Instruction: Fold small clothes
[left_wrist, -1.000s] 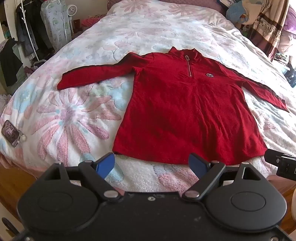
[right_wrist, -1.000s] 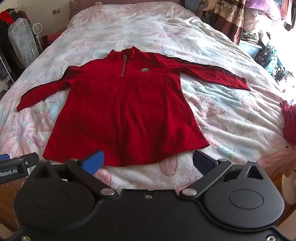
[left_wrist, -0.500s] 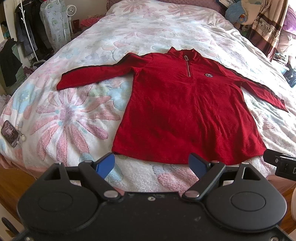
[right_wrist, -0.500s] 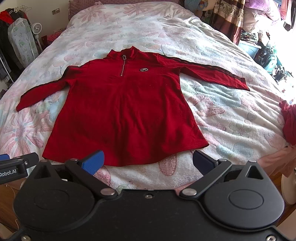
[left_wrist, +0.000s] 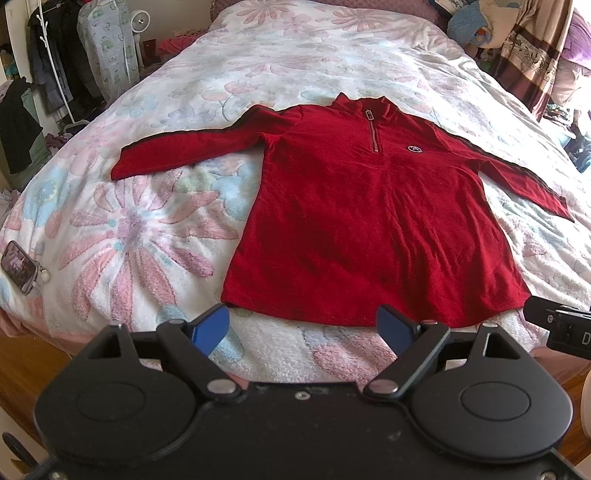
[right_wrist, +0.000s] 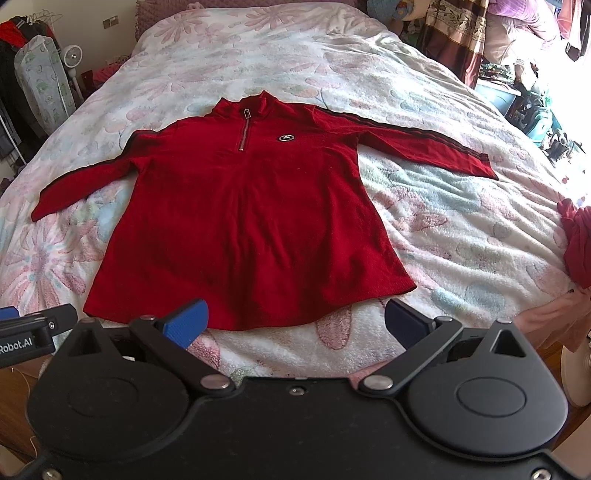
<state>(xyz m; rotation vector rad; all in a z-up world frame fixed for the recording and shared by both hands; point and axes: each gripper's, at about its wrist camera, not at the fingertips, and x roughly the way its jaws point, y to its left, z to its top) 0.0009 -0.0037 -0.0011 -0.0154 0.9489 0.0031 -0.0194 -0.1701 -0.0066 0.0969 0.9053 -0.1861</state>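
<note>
The red pullover (left_wrist: 373, 229) is showing a soft, matt, napped fleece cloth, with a shiny metal zipper (left_wrist: 373, 133) glinting at its collar. The bedspread (left_wrist: 140, 236) is looking plush and fuzzy, a matt floral cloth. Both grippers' bodies are showing matt black plastic with bright metal pivot pins, and ribbed blue pads (right_wrist: 186, 322).

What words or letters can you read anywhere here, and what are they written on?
"Robot.AI": white print on the left tongs, seen at the edge of the right wrist view.
"D": one white letter on the right tongs, the rest cut off.
"A", perhaps: round badge on the red top, too small to be sure.
Phone screen: unreadable.
</note>
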